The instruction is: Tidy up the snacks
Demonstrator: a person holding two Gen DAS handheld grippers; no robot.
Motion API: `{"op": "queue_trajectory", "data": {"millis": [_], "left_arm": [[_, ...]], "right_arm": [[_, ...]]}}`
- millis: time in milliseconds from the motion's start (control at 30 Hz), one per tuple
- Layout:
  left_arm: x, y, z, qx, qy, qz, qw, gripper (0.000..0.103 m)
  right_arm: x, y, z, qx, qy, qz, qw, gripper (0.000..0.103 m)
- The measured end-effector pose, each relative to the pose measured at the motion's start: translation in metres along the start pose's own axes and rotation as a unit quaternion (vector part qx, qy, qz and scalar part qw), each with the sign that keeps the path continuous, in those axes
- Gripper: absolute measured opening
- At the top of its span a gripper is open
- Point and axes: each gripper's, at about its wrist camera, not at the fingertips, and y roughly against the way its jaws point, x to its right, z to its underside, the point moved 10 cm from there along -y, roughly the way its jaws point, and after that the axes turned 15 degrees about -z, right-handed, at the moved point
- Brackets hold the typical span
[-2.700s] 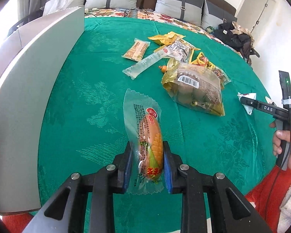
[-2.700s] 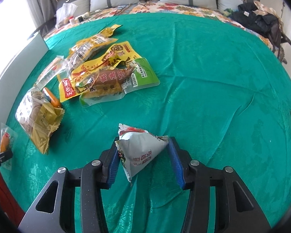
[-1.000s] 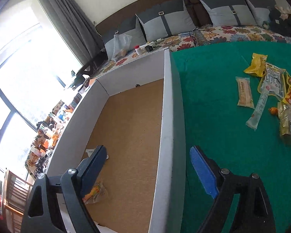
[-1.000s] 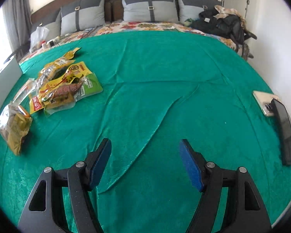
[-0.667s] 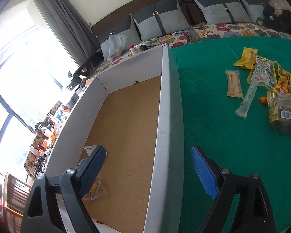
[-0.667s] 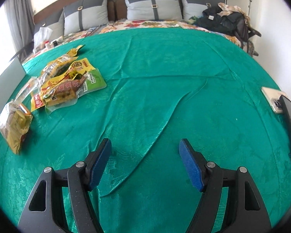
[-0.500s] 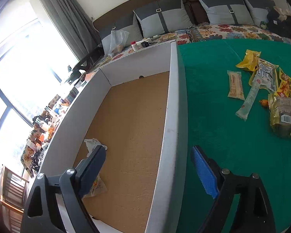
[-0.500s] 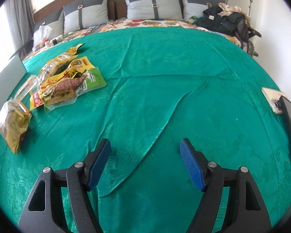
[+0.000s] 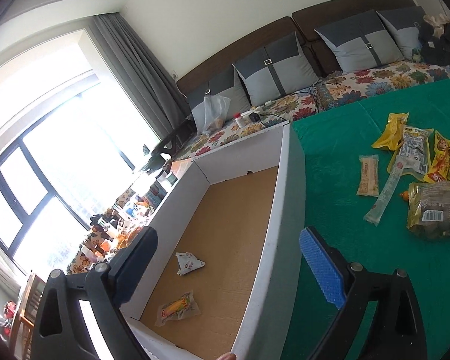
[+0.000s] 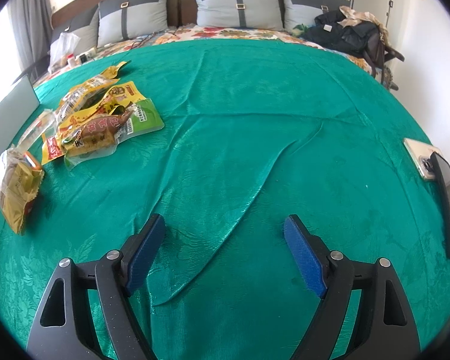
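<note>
My left gripper [image 9: 228, 252] is open and empty above the right wall of a white cardboard box [image 9: 277, 210] with a brown floor. Inside lie a corn-sausage packet [image 9: 177, 307] and a white triangular packet [image 9: 189, 263]. Several snack packets lie on the green cloth to the right: a beige bar [image 9: 368, 175], a clear tube [image 9: 387, 192], a bag of brown sweets [image 9: 436, 210]. My right gripper [image 10: 225, 234] is open and empty above bare green cloth [image 10: 255, 120]. The snack pile [image 10: 96, 123] lies far to its left.
Two phones [image 10: 447, 198] lie at the cloth's right edge. Grey cushions [image 10: 237, 3] and a dark bag [image 10: 351, 36] line the far sofa. A window and a cluttered side table [image 9: 129, 210] stand left of the box.
Both grippers let go of their packets, which now lie in the box. In the last second the left gripper has tilted up over the box wall; the right has barely moved.
</note>
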Motion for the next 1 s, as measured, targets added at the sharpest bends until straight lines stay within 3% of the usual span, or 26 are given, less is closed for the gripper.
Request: {"op": "queue_trajectory", "data": {"millis": [267, 700, 1000], "left_arm": [[0.022, 0.032, -0.017, -0.013, 0.025, 0.076, 0.9967, 0.097], [0.081, 0.062, -0.004, -0.040, 0.002, 0.143, 0.9890, 0.097], [0.103, 0.066, 0.004, -0.056, -0.011, 0.167, 0.9844, 0.097]], "right_arm": [[0.000, 0.000, 0.000, 0.000, 0.000, 0.000, 1.000, 0.085], [0.001, 0.000, 0.000, 0.000, 0.000, 0.000, 1.000, 0.085], [0.000, 0.000, 0.000, 0.000, 0.000, 0.000, 1.000, 0.085]]}}
